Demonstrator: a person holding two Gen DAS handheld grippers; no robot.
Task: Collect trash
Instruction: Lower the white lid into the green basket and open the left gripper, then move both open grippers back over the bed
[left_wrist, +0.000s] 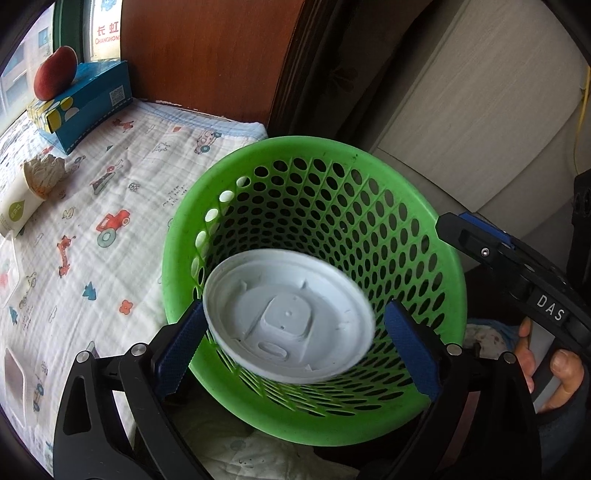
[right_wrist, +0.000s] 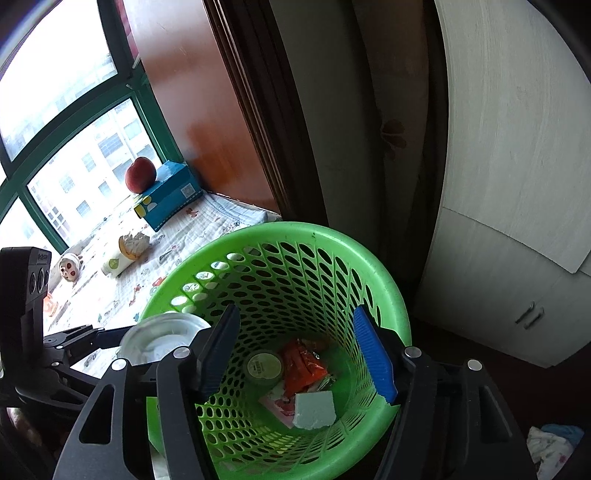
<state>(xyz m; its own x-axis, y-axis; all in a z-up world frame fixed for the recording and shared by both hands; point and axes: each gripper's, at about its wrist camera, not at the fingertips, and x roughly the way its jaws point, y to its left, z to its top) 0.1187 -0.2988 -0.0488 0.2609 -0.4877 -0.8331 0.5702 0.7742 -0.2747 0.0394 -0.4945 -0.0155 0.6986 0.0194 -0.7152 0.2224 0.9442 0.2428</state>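
Observation:
A white plastic cup lid (left_wrist: 290, 314) sits between the fingers of my left gripper (left_wrist: 295, 341), over the mouth of the green perforated trash basket (left_wrist: 332, 155). The left pad touches the lid's rim; the right pad stands apart from it, so the jaws are open. The lid also shows in the right wrist view (right_wrist: 162, 338), at the basket's left rim (right_wrist: 258, 236). My right gripper (right_wrist: 295, 354) is open and empty above the basket. Inside lie a round green-labelled lid (right_wrist: 263, 365), an orange wrapper (right_wrist: 303, 365) and a white foam block (right_wrist: 314, 408).
On the patterned cloth (left_wrist: 122, 192) lie a paper cup stuffed with crumpled tissue (left_wrist: 33, 192), a blue tissue box (left_wrist: 85, 103) with a peach (left_wrist: 55, 72) on top, and a small cartoon-face item (right_wrist: 70, 269). A white cabinet (right_wrist: 517, 221) stands to the right.

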